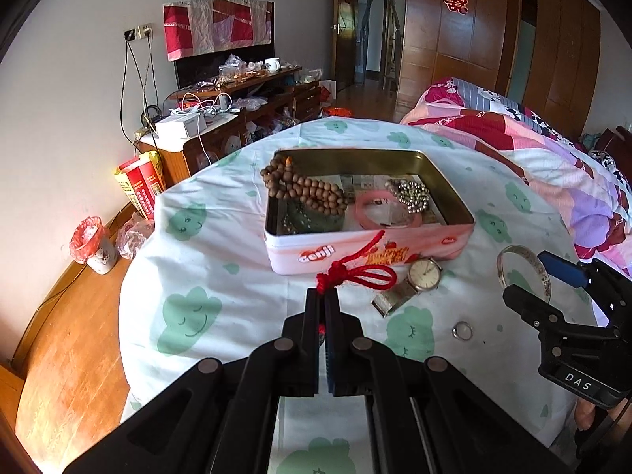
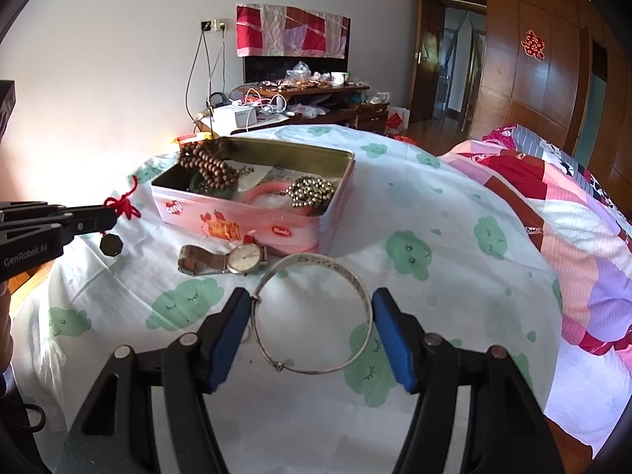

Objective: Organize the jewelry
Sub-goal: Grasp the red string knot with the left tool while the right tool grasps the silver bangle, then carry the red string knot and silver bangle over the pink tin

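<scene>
An open pink tin (image 1: 395,251) (image 2: 252,223) on the cloth holds brown wooden beads (image 1: 304,189) (image 2: 209,164), a pink bangle (image 1: 385,211) and a metal bead string (image 1: 412,195) (image 2: 312,191). My left gripper (image 1: 324,294) (image 2: 112,213) is shut on a red knotted cord (image 1: 355,274) (image 2: 124,203), held in the air in front of the tin; a dark pendant (image 2: 110,245) hangs below it. My right gripper (image 2: 312,308) (image 1: 529,276) is open, its blue pads either side of a silver bangle (image 2: 312,316) (image 1: 523,266) lying on the cloth.
A wristwatch (image 1: 414,280) (image 2: 229,258) lies in front of the tin, and a small ring (image 1: 462,330) lies nearer me. The table has a white cloth with green clouds (image 1: 189,316). A quilted bed (image 2: 553,197) is on the right, a cluttered cabinet (image 1: 221,118) behind.
</scene>
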`<state>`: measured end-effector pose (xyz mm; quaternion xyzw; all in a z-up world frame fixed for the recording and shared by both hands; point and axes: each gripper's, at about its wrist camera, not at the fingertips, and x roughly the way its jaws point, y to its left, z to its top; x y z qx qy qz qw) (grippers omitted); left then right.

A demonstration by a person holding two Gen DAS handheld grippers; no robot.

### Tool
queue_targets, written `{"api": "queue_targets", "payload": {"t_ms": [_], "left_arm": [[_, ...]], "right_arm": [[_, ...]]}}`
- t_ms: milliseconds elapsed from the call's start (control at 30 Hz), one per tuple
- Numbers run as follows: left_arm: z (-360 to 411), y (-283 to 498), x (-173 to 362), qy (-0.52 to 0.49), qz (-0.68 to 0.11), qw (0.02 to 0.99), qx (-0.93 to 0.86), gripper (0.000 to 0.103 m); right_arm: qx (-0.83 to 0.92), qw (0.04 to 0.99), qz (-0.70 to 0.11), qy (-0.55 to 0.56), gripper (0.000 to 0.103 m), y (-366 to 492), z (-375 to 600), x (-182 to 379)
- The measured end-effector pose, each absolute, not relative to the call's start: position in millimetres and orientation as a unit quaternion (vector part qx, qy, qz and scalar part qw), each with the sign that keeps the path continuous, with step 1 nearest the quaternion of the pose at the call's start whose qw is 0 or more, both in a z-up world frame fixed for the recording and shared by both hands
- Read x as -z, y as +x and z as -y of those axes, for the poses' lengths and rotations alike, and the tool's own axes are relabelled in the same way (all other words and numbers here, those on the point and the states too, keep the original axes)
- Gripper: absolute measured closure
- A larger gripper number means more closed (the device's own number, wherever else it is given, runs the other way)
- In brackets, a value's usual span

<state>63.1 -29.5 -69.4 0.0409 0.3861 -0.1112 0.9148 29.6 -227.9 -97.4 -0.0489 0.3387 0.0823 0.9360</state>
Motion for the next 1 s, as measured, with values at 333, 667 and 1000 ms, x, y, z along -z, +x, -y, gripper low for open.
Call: {"api": "queue_targets", "payload": {"t_ms": [333,667,1000], "left_arm": [[30,77,58,0.049,-0.377,0.919,0.107,0.102],[33,96,40,0.063,-0.361,0.925,0.104,0.102],[38,123,28,0.075,-0.354,0.927,0.099,0.102]], "right_arm": [[-0.088,0.940,-0.324,-0.055,0.037,43,227,82],[-0.098,0.945,-0.304,-0.072,0.037,65,219,62],[-0.105,0.948,-0.290,-0.081,0.037,88,213,48]]}}
